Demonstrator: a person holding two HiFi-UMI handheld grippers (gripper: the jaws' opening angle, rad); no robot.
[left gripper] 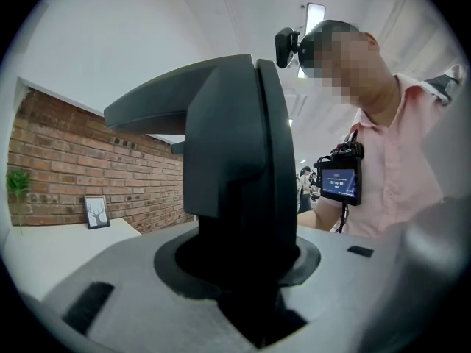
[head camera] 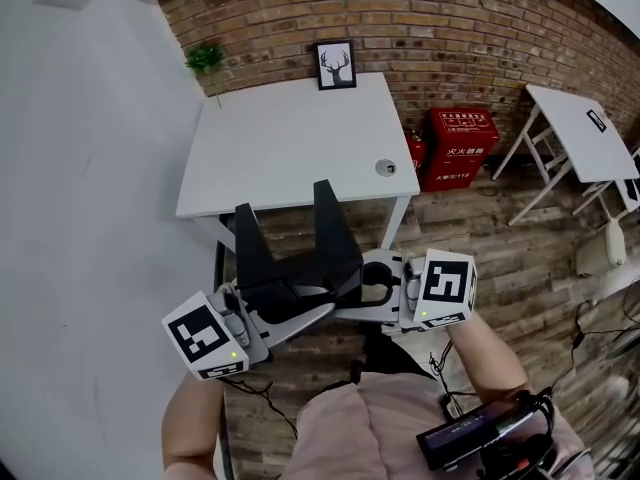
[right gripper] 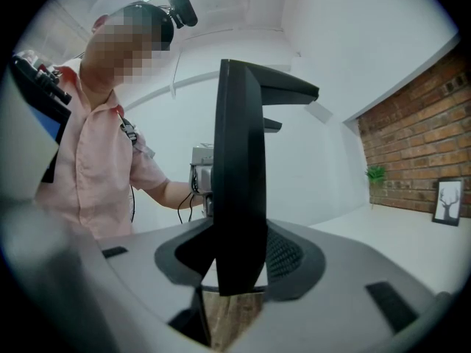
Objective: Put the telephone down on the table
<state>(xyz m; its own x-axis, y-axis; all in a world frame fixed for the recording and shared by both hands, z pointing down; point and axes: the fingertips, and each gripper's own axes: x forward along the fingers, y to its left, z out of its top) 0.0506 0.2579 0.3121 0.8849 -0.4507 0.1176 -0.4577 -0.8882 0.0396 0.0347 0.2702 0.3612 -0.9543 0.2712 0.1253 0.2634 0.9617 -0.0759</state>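
nearest, the left grey gripper (head camera: 292, 318) and right grey gripper (head camera: 372, 292) each clamped the black two-pronged plastic telephone (head camera: 300, 268), held aloft well short of the far white rectangular table (head camera: 290, 148). this looked like the carry step; next it needed reaching over the tabletop and lowering level.

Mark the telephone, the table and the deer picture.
telephone (head camera: 298, 270): head view, its black middle part.
table (head camera: 290, 143): head view, bare white top.
deer picture (head camera: 335, 65): head view, middle of the frame.
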